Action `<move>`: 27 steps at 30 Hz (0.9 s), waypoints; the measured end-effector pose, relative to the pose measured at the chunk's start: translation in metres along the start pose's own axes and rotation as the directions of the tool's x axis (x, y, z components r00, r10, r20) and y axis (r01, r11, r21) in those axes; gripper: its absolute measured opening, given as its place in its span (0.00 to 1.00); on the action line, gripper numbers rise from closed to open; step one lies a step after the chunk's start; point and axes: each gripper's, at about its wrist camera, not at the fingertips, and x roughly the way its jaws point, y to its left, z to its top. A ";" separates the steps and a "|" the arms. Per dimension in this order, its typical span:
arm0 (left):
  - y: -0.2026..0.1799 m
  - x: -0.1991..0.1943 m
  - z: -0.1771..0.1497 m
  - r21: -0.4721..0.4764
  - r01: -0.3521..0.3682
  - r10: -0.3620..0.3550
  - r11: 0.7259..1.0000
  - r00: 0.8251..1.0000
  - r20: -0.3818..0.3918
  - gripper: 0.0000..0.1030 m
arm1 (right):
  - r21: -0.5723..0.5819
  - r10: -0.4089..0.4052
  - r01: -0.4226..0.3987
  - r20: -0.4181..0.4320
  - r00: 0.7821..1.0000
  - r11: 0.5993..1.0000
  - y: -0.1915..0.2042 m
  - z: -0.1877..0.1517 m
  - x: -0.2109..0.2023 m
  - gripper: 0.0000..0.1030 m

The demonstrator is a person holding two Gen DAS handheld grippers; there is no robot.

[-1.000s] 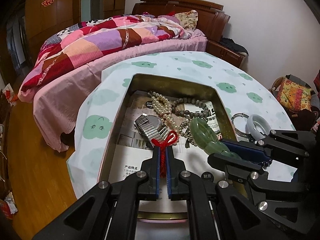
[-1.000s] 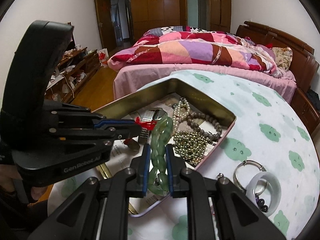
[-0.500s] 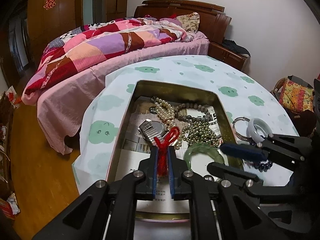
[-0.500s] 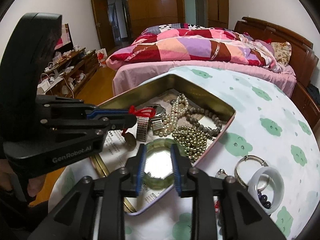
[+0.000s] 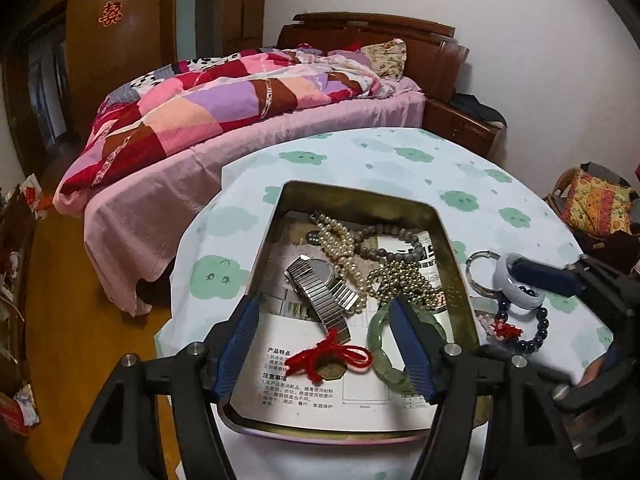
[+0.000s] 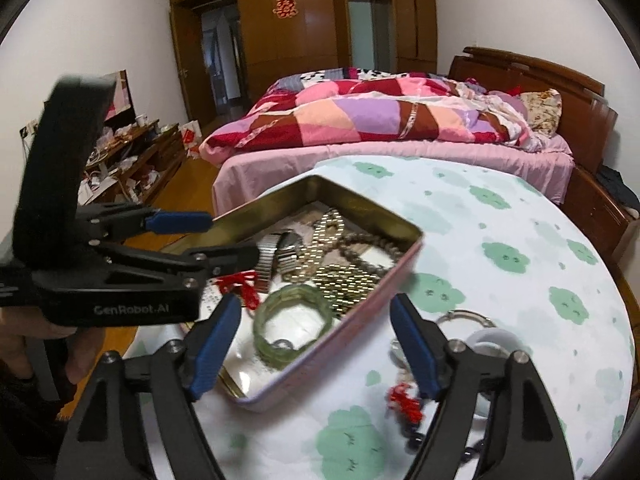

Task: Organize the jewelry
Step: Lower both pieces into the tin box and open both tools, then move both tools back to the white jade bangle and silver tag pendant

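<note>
Left wrist view: the left gripper (image 5: 326,340) has its jaws opening wide and grips nothing. The red knot (image 5: 326,356), with its coin, lies loose on the paper in the tin (image 5: 352,196), between the blue pads but touching neither. The green bangle (image 5: 384,354) lies just right of it, partly under the right pad. The watch (image 5: 320,292) and the pearls (image 5: 340,248) sit further in. Risk here: if this gripper drops or swings right, its pad could catch the bangle or drag the knot's cord out over the rim.

Right wrist view: the right gripper (image 6: 316,338) is also opening wide and empty. The bangle (image 6: 294,328) rests inside the tin's near corner, tilted against the wall. On the cloth outside, 3 pieces remain: a metal ring (image 6: 466,316), a white bangle (image 6: 490,340) and a red tassel (image 6: 404,398) on dark beads, the last close under the right finger. Likely trouble: the 2 grippers stand near each other over the tin and could knock together, and a careless reach may snag the tassel's strand or nudge the light tin across the cloth.
</note>
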 end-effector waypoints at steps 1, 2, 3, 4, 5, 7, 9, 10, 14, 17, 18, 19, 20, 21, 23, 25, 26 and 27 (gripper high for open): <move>-0.001 0.001 -0.001 0.000 -0.003 0.003 1.000 1.000 -0.004 0.66 | 0.007 -0.013 0.013 0.006 1.000 1.000 -0.005 -0.001 -0.002 0.79; -0.002 0.003 -0.002 0.002 -0.012 0.012 1.000 1.000 -0.011 0.66 | 0.016 -0.027 0.026 0.011 1.000 1.000 -0.010 -0.002 -0.004 0.80; -0.003 0.004 -0.003 0.006 -0.019 0.019 1.000 1.000 -0.015 0.66 | 0.029 -0.036 0.036 0.009 0.999 0.999 -0.015 -0.003 -0.005 0.80; -0.004 0.005 -0.003 0.008 -0.019 0.019 1.000 1.000 -0.017 0.66 | 0.041 -0.041 0.041 0.006 0.999 0.998 -0.020 -0.004 -0.005 0.80; -0.006 0.006 -0.004 0.010 -0.018 0.018 1.000 1.000 -0.020 0.66 | 0.058 -0.046 0.046 0.002 0.999 0.997 -0.026 -0.005 -0.005 0.81; -0.007 0.005 -0.004 0.009 -0.020 0.020 1.000 1.000 -0.019 0.66 | 0.084 -0.061 0.061 -0.002 0.998 0.995 -0.036 -0.008 -0.006 0.82; -0.009 0.004 -0.004 0.008 -0.024 0.024 1.000 1.000 -0.011 0.66 | 0.101 -0.074 0.074 -0.006 0.997 0.992 -0.044 -0.012 -0.009 0.84; -0.010 0.003 -0.004 0.007 -0.025 0.025 1.000 1.000 -0.009 0.67 | 0.114 -0.084 0.085 -0.009 0.996 0.990 -0.050 -0.015 -0.010 0.84; -0.014 -0.003 -0.003 -0.001 -0.025 0.025 1.000 1.000 0.013 0.72 | 0.151 -0.117 0.118 -0.015 0.993 0.981 -0.068 -0.024 -0.018 0.89; -0.021 -0.004 -0.004 0.006 -0.019 0.019 1.000 1.000 0.017 0.72 | 0.181 -0.146 0.148 -0.025 0.989 0.972 -0.082 -0.032 -0.023 0.93; -0.024 -0.004 -0.005 0.012 -0.014 0.014 1.000 1.000 0.014 0.72 | 0.189 -0.154 0.156 -0.030 0.988 0.969 -0.086 -0.033 -0.024 0.93; -0.027 -0.003 -0.005 0.018 -0.013 0.012 1.000 1.000 0.011 0.72 | 0.207 -0.165 0.170 -0.041 0.985 0.963 -0.093 -0.035 -0.023 0.93; -0.031 -0.002 -0.006 0.024 -0.012 0.012 1.000 1.000 0.010 0.72 | 0.222 -0.166 0.173 -0.050 0.985 0.960 -0.098 -0.037 -0.022 0.93; -0.033 -0.002 -0.006 0.028 -0.010 0.010 1.000 1.000 0.008 0.72 | 0.236 -0.165 0.174 -0.060 0.985 0.956 -0.102 -0.038 -0.021 0.93; -0.040 0.000 -0.008 0.044 -0.003 0.003 0.999 1.000 0.001 0.72 | 0.250 -0.154 0.167 -0.073 0.985 0.954 -0.108 -0.039 -0.018 0.93; -0.045 0.001 -0.010 0.059 -0.002 0.002 0.998 1.000 -0.005 0.72 | 0.247 -0.149 0.166 -0.087 0.985 0.955 -0.108 -0.038 -0.014 0.93; -0.048 0.001 -0.011 0.065 0.001 0.000 0.998 1.000 -0.009 0.72 | 0.242 -0.151 0.170 -0.096 0.984 0.955 -0.108 -0.039 -0.011 0.93; -0.050 0.002 -0.012 0.069 0.002 -0.002 0.998 1.000 -0.011 0.72 | 0.238 -0.151 0.172 -0.105 0.983 0.956 -0.108 -0.039 -0.009 0.93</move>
